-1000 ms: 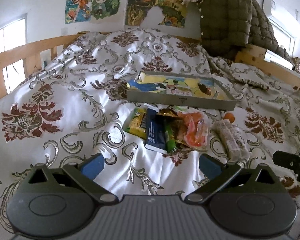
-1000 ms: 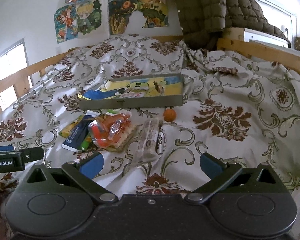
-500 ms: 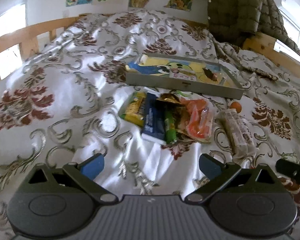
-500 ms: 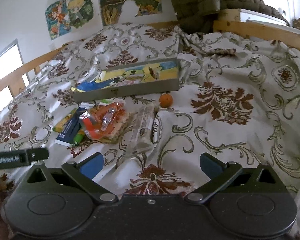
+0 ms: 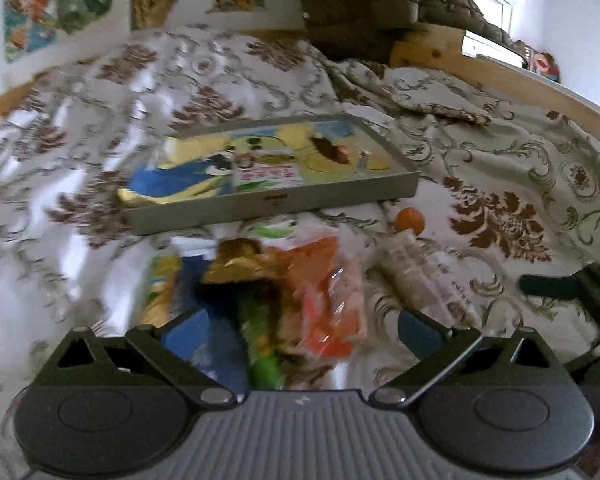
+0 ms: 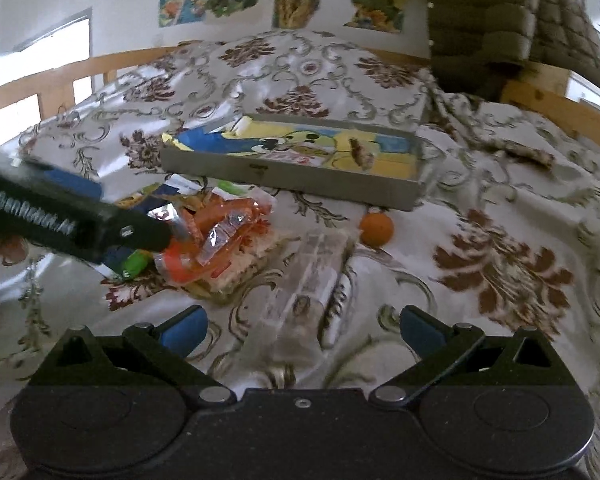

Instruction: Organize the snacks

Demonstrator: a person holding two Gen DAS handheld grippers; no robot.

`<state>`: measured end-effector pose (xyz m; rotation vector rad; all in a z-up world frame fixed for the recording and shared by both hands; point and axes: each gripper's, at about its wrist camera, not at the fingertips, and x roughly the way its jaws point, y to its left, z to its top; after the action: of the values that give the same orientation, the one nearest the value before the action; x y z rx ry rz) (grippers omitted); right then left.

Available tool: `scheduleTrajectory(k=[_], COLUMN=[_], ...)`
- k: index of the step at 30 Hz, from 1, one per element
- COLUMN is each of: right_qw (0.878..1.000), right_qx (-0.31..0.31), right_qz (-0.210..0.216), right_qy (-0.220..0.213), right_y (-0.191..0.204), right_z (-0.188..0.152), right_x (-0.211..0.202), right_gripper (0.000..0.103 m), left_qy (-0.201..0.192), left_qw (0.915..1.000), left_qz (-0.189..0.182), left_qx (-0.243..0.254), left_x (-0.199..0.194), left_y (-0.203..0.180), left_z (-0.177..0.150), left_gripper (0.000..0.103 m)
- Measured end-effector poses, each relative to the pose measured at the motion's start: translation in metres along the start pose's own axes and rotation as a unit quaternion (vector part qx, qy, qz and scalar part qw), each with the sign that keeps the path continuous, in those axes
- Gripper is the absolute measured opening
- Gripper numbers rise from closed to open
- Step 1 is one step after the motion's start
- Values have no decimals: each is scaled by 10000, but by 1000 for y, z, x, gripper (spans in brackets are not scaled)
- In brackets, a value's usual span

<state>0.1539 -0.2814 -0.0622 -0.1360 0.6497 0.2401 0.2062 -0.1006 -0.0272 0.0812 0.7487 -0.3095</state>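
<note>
A pile of snacks lies on the bedspread in front of a grey tray [image 5: 276, 204] with a cartoon lining. The pile holds an orange packet [image 5: 324, 296], a green stick [image 5: 260, 344], a dark blue packet [image 5: 216, 344] and a yellow packet [image 5: 160, 288]. A clear wrapped packet [image 6: 312, 280] and a small orange ball [image 6: 376, 229] lie to the right. My left gripper [image 5: 300, 330] is open just above the pile. My right gripper [image 6: 302, 330] is open above the clear packet. The left gripper also shows in the right wrist view [image 6: 72, 220] over the pile's left side.
The tray [image 6: 292, 176] holds a small snack pack and a brown piece. A wooden bed rail [image 5: 500, 76] runs behind, with a quilted green jacket [image 6: 500, 20] hung at the back right. Posters hang on the wall. The bedspread is rumpled near the jacket.
Both grippers have moved forward and down toward the snacks. The left gripper now hangs over the pile and has swung into the right wrist view. Both stay open.
</note>
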Motion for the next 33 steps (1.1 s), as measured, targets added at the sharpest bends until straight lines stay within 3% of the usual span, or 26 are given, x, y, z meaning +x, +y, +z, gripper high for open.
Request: scheduleTrajectory(k=[5, 8, 11, 16, 21, 23, 25, 27, 33], right_qw=[9999, 9999, 10000, 10000, 9998, 9998, 9998, 9998, 9998], right_qx=[-87, -63, -83, -88, -160, -182, -165, -125, -67], right_qz=[40, 60, 41, -7, -27, -37, -62, -99, -183], right_qy=[-86, -60, -17, -30, 106, 106, 83, 71, 59], right_y=[1, -2, -2, -2, 0, 0, -1, -2, -7], right_z=[3, 2, 3, 4, 3, 2, 3, 4, 8], right_x=[24, 33, 43, 53, 62, 63, 61, 58, 49], right_gripper=[92, 85, 77, 68, 68, 64, 53, 47, 41], left_qy=[264, 375, 497, 787, 867, 819, 762, 748, 716], left_qw=[9992, 9981, 9975, 9963, 9955, 9959, 9961, 9960, 9954], left_qz=[-304, -446, -454, -306, -284, -276, -296, -307, -370], left_qx=[-84, -206, -226, -145, -262, -275, -333, -383, -527], left_x=[34, 48, 60, 78, 87, 87, 84, 81, 74], left_y=[1, 5, 5, 4, 5, 5, 6, 8, 13], left_z=[19, 25, 29, 32, 30, 30, 31, 32, 25], left_gripper=[102, 97, 88, 61, 59, 56, 49, 49, 48])
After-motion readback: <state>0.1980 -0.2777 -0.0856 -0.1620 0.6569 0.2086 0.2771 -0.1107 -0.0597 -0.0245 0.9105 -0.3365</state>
